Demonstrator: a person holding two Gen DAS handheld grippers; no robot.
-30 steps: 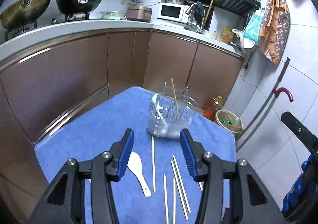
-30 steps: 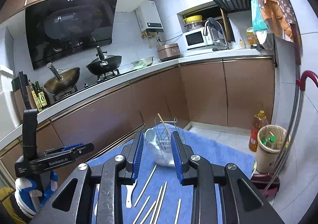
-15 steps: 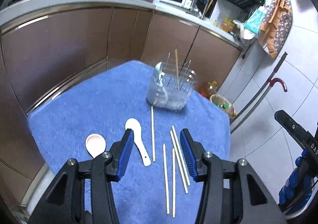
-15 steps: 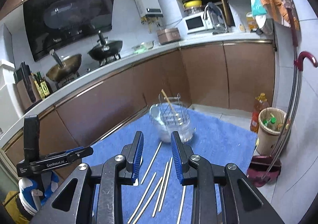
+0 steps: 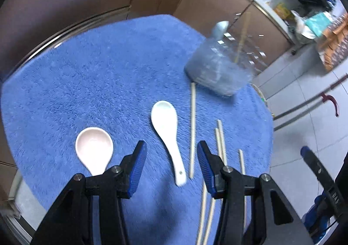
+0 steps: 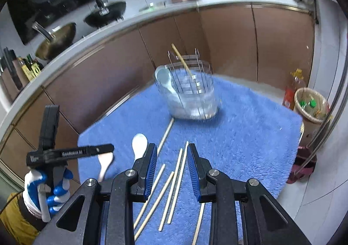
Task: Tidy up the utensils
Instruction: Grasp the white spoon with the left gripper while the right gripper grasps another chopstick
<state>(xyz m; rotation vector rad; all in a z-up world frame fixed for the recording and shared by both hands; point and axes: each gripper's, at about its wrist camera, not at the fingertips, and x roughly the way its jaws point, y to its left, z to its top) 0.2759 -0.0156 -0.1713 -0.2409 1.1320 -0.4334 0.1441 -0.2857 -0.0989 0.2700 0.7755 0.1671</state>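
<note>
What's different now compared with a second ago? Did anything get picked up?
Nothing was picked up. Both grippers pulled back from the clear holder and tipped down toward the blue mat. The left gripper now hangs over the white spoon, the right gripper over the loose chopsticks. Both jaws stayed open and empty. Spoons, chopsticks and holder lie where they were.

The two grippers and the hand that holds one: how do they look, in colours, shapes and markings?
Both the left gripper and the right gripper have black angular frames with silver bolt heads, and fingers faced with ribbed blue pads. Seen from the right wrist view, the left unit carries white lettering that seems to read GenRobot.AI. The hand wears a white glove with blue coating.
</note>
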